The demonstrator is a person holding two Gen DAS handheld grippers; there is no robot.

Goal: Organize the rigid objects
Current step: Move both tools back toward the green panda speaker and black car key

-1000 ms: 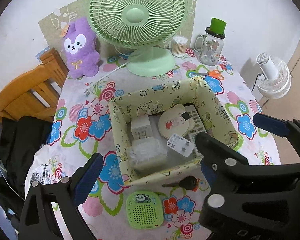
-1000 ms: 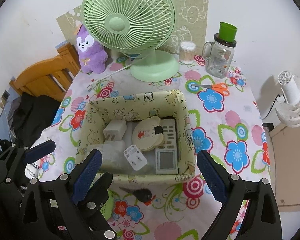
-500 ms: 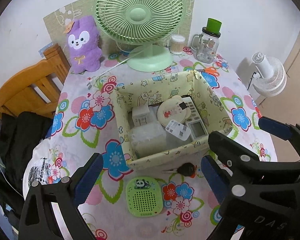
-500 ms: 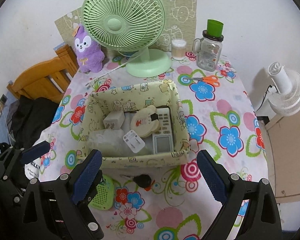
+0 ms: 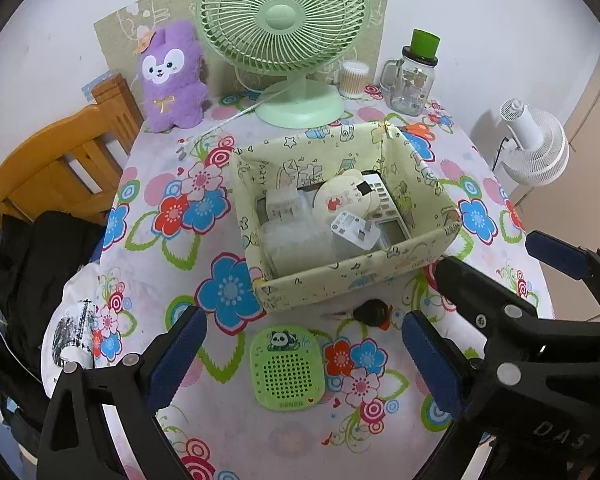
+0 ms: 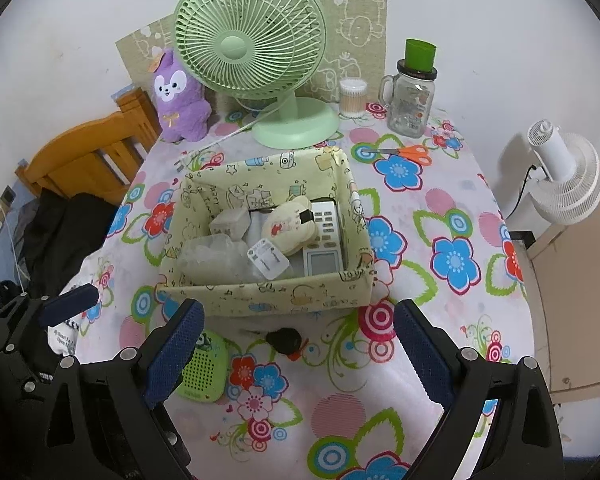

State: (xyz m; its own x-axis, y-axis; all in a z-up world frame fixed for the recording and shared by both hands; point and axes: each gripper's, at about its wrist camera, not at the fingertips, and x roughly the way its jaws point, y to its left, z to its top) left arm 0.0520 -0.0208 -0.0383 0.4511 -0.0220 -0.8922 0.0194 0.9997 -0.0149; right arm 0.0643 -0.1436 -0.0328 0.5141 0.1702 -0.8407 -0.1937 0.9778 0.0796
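A black car key with a red tag [image 5: 374,312] lies flat on the flowered tablecloth [image 5: 160,248], just in front of the near wall of the pale yellow cartoon-print fabric box [image 5: 340,280], with its metal blade pointing to the left along that wall. Its long axis therefore runs crosswise to both grippers' line of approach. Just beside it, nearer the camera and to the left, rests a green rounded-square device with a panda picture and a perforated grille [image 5: 287,364]; it also is outside the box.

Inside the box are a white plug adapter [image 5: 352,229], a round cream disc with a cartoon print [image 5: 342,198], a white remote control [image 5: 388,216] and some clear plastic pieces, so these two items on the cloth look like what remains to be put away.

The left gripper [image 5: 304,364] hovers above the table with its blue-padded jaws spread wide and empty; the green device sits almost directly between them, the key a little ahead and right. The right gripper [image 6: 296,352] is likewise spread and holds nothing, and in its view the key lies centred between its jaws, just ahead. By my judgement, the right is better lined up for the key and the left for the green device.

Behind the box stand a green desk fan [image 5: 284,32], a purple plush toy [image 5: 172,80] and a glass jar mug with a green cap [image 5: 414,80].
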